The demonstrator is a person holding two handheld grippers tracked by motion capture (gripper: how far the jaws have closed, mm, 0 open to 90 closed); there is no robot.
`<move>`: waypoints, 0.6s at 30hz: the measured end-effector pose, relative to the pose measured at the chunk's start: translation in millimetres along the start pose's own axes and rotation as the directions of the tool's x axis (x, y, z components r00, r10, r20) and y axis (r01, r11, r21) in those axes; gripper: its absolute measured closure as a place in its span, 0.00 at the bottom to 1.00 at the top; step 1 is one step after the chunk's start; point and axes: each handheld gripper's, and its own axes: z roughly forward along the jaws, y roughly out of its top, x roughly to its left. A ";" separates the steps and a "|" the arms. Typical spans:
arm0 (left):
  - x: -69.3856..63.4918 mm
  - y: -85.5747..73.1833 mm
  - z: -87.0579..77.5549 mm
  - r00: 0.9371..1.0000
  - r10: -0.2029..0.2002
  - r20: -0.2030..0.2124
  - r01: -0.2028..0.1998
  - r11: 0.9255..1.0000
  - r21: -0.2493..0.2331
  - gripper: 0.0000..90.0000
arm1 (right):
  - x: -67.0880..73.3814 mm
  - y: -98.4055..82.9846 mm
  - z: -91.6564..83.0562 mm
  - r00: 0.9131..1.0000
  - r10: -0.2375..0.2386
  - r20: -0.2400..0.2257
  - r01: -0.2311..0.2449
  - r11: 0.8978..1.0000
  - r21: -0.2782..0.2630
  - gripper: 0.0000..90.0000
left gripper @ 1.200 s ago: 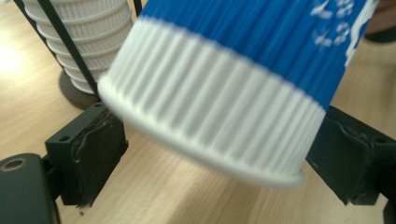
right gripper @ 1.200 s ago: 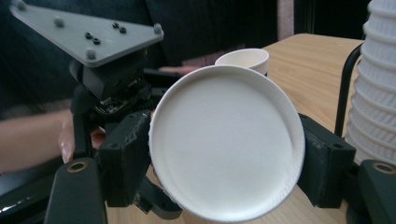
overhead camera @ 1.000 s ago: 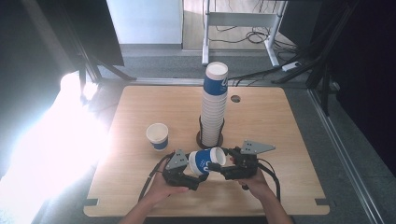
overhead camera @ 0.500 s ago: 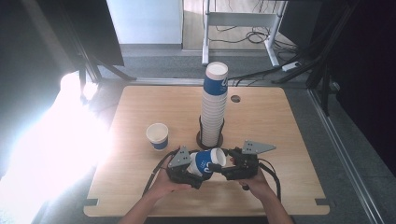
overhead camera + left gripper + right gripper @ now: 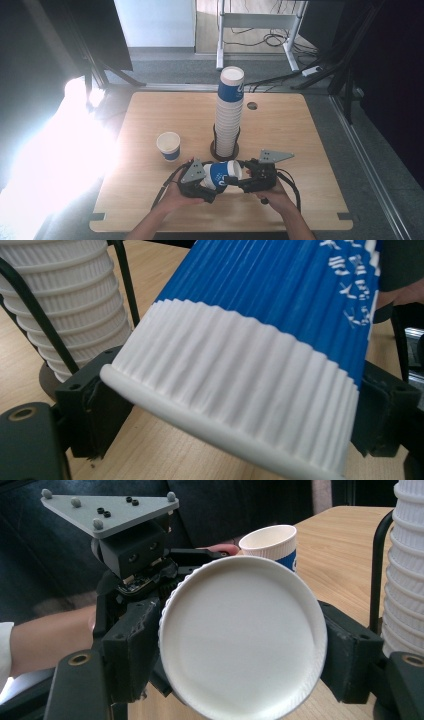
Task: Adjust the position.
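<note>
A blue-and-white ribbed paper cup (image 5: 223, 174) lies on its side just above the table's front, held between both grippers. My left gripper (image 5: 212, 183) has its pads on the white band by the rim (image 5: 220, 390); its jaws have just been closing on the cup. My right gripper (image 5: 240, 179) grips the cup's base (image 5: 242, 640), which faces its camera; its jaws have just been opening a little, and both pads still touch the base. The left gripper's body (image 5: 131, 550), with its grey plate, shows behind the cup.
A tall stack of cups (image 5: 228, 112) stands in a black wire holder (image 5: 224, 149) at the table's middle, right behind the grippers. A single upright cup (image 5: 168, 145) stands to the stack's left. A round hole (image 5: 252, 106) is in the tabletop behind the stack.
</note>
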 end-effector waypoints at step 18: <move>10.2 3.0 -21.0 0.992 0.119 -0.043 -0.113 0.987 0.118 0.13 | 4.7 1.5 -3.0 0.997 -0.066 0.038 0.064 0.997 0.039 0.18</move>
